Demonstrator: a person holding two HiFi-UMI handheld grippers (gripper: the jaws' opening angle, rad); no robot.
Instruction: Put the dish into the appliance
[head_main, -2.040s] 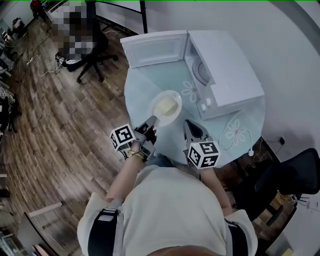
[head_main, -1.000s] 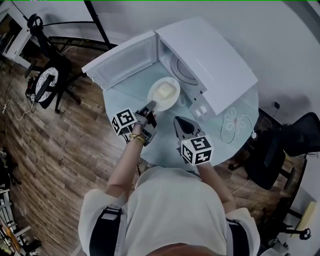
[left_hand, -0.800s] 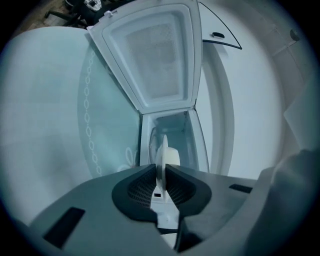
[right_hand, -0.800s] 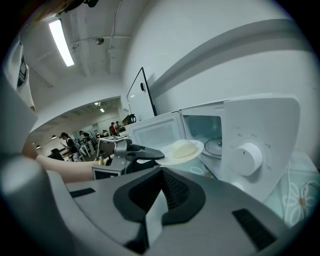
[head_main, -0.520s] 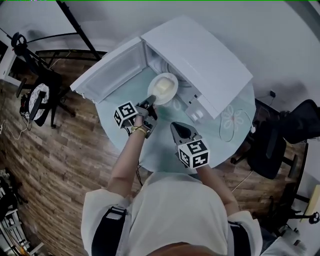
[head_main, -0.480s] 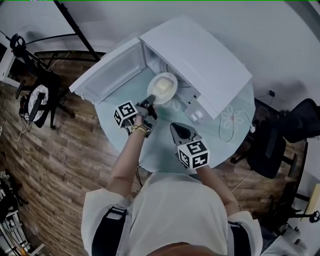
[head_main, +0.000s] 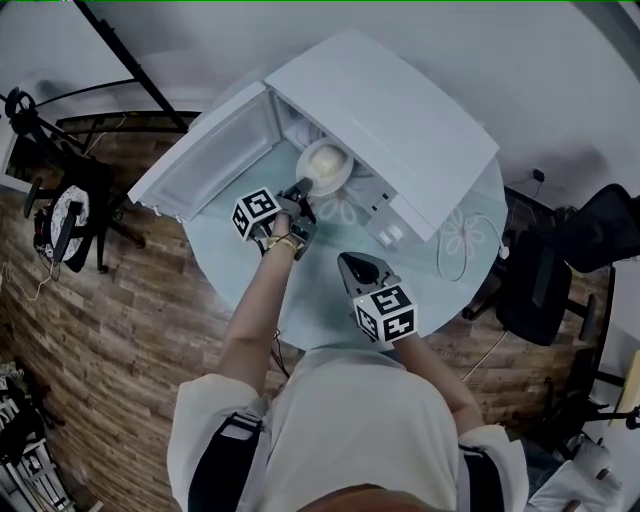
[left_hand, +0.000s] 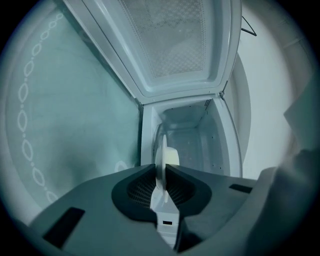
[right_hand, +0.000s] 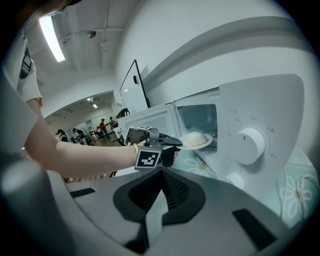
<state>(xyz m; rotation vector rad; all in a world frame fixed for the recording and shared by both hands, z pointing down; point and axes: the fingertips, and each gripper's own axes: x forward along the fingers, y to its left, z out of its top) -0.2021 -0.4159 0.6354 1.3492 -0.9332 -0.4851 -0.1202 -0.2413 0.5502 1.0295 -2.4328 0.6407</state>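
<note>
Though the left gripper (head_main: 303, 192), clamped on the rim of the plate (head_main: 325, 166), holds it at the mouth of the open microwave (head_main: 400, 110) on the tabletop's (head_main: 300, 295) far edge, setting it inside and releasing remain, while the right gripper (head_main: 352, 266) hangs closed and empty over the near edge.

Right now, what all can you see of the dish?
The dish is a round, shallow white plate, ceramic by its look, carrying a pale rounded lump of food. The left gripper clamps its near rim and holds it level, partway through the mouth of the open microwave. Whether its underside touches anything is unclear.
</note>
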